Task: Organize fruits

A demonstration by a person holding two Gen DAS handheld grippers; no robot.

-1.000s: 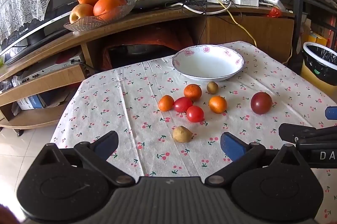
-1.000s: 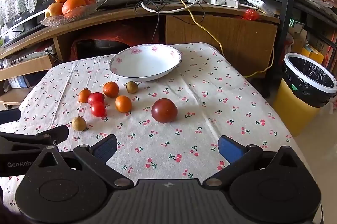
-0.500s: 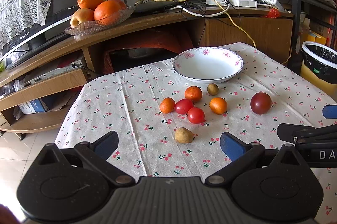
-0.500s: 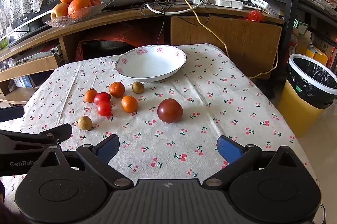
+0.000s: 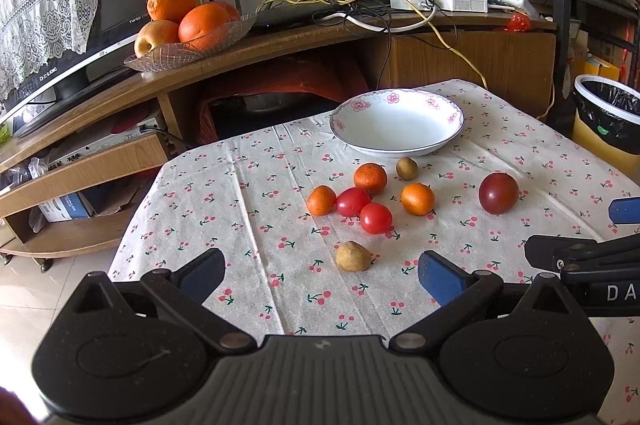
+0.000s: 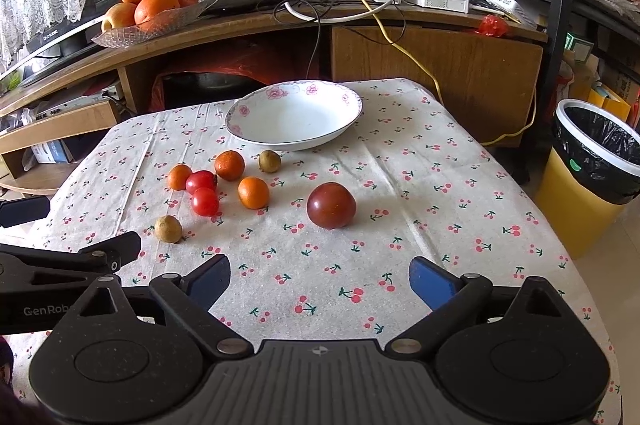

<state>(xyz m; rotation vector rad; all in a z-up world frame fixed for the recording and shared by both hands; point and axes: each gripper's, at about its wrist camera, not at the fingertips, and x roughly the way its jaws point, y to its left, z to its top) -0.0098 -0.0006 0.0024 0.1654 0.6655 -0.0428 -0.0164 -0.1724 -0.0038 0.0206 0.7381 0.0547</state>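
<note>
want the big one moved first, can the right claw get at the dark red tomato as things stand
Probably yes. The right claw is open and empty, and the dark red tomato sits straight ahead of it on the tablecloth, apart from the other fruit, with only bare cloth between them.

On a cherry-print tablecloth (image 5: 248, 193) are set a white bowl (image 5: 438, 141), three oranges, two red tomatoes, two brown fruits and a dark tomato (image 5: 498, 193). The left gripper (image 5: 320, 275) is held with jaws wide apart above the near edge, nothing between them.
</note>
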